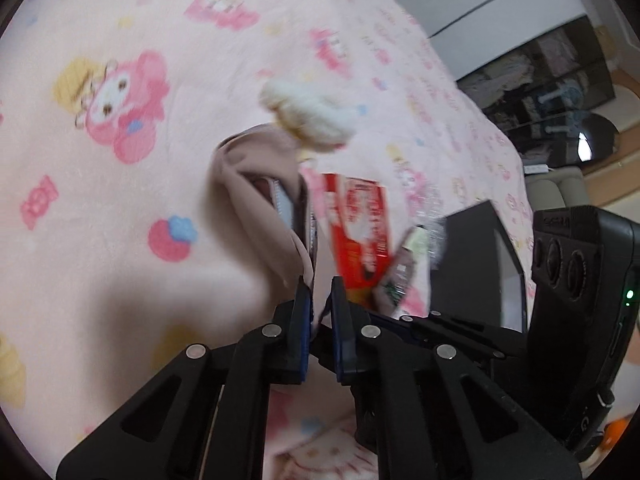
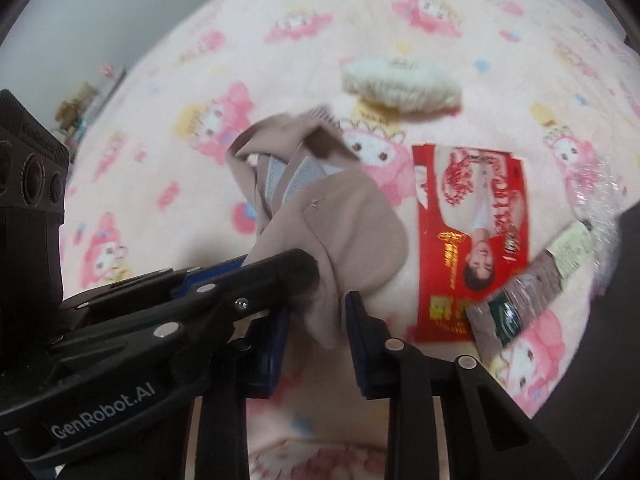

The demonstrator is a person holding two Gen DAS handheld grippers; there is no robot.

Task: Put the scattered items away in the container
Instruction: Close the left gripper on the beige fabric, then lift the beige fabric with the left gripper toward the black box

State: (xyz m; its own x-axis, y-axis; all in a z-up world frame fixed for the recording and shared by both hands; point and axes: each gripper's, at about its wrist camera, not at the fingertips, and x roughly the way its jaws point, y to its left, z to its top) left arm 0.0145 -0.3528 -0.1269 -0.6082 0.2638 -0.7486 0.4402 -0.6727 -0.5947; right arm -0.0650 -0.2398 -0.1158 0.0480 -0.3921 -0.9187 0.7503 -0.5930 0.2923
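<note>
A beige fabric pouch [image 1: 260, 184] with a grey lining hangs open above the pink blanket; it also shows in the right wrist view [image 2: 340, 216]. My left gripper [image 1: 320, 300] is shut on the pouch's lower edge. My right gripper [image 2: 318, 320] has its jaws around another part of the pouch's edge, apart by a small gap. A fluffy cream hair clip [image 1: 308, 116] [image 2: 400, 84], a red packet [image 1: 360, 232] [image 2: 472, 240], a brown sachet [image 2: 532, 280] [image 1: 404, 264] and a crinkly clear wrapper [image 2: 600, 196] lie on the blanket.
The pink cartoon-print blanket [image 1: 120, 200] covers the bed. A dark flat object [image 1: 480, 264] lies at the blanket's right edge. Dark shelves [image 1: 552, 92] stand beyond the bed.
</note>
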